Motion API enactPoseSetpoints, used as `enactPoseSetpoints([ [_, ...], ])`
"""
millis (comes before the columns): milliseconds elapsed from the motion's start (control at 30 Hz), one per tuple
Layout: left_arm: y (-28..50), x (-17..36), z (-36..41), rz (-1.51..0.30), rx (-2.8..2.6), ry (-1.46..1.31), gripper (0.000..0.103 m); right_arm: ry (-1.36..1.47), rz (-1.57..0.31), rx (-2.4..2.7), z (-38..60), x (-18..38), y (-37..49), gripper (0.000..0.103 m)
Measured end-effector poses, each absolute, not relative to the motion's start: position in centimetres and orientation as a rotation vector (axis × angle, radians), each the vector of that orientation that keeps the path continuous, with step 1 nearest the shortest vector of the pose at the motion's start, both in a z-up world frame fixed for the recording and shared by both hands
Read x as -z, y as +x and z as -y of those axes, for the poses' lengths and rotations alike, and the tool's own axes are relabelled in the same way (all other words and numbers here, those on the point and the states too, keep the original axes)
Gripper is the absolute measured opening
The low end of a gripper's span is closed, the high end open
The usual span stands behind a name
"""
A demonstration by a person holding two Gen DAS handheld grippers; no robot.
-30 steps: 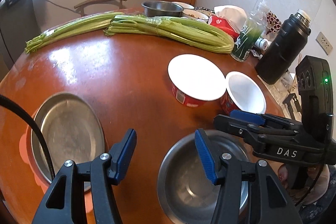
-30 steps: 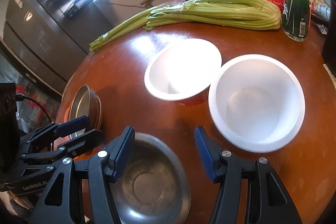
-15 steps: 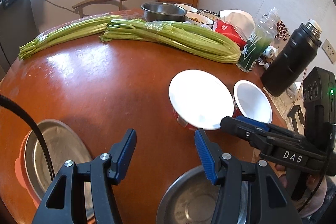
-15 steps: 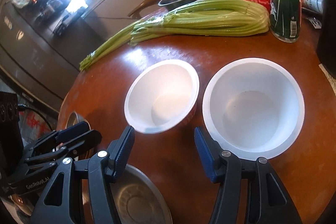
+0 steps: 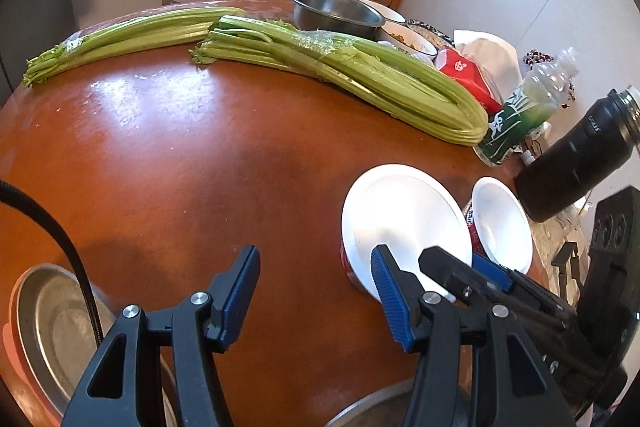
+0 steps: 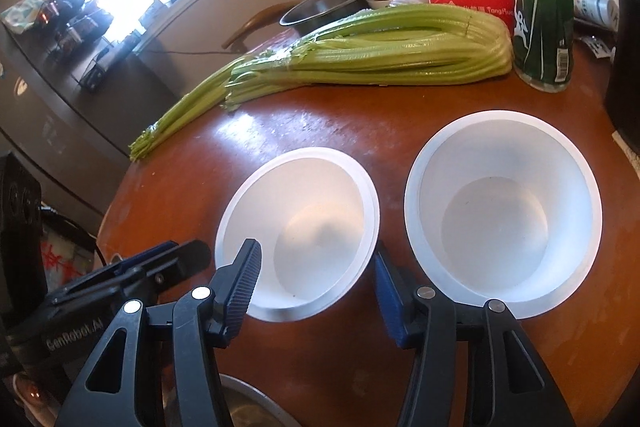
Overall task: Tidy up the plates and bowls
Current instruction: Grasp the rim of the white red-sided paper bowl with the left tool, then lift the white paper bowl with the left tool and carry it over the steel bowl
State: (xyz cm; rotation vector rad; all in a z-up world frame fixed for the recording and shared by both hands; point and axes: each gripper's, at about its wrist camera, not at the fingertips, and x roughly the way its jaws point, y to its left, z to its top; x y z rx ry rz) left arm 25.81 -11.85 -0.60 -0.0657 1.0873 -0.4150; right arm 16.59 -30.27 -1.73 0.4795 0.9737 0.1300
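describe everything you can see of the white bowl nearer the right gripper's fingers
The left white bowl is round, smooth and empty, white inside with a red printed outer wall; it looks like a disposable paper or foam bowl. It stands upright on the brown table, close beside a second white bowl. The open right gripper straddles its near rim; contact is unclear.

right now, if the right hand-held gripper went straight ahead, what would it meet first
Most likely the nearer white bowl: the right hand-held gripper is open, its fingers on either side of the bowl's near rim. The second white bowl sits off to the right.
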Motion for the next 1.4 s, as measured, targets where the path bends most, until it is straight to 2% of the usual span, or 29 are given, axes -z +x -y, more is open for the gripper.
enactPoseSetpoints([
  [200,27.2,2.1,12.9,-1.127,0.415,-0.049,0.056,0.420,-0.986,-0.151,29.9,2.0,17.1,0.052],
  [267,27.3,2.5,13.2,-1.138,0.434,-0.051,0.051,0.408,-0.990,-0.160,29.8,2.1,17.1,0.048],
  [333,27.3,2.9,13.5,-1.152,0.459,-0.052,0.040,0.395,-0.995,-0.174,29.7,2.1,17.2,0.047],
  [467,26.9,2.9,14.0,-1.160,0.476,-0.025,0.029,0.370,-1.000,-0.205,29.0,2.1,17.0,0.039],
  [533,26.8,2.8,14.0,-1.161,0.490,-0.030,0.026,0.370,-0.997,-0.216,28.9,2.1,16.8,0.038],
  [1400,20.4,-2.3,11.6,-1.036,0.481,-0.008,0.026,0.297,-0.895,-0.279,26.7,-2.4,12.2,0.038],
])
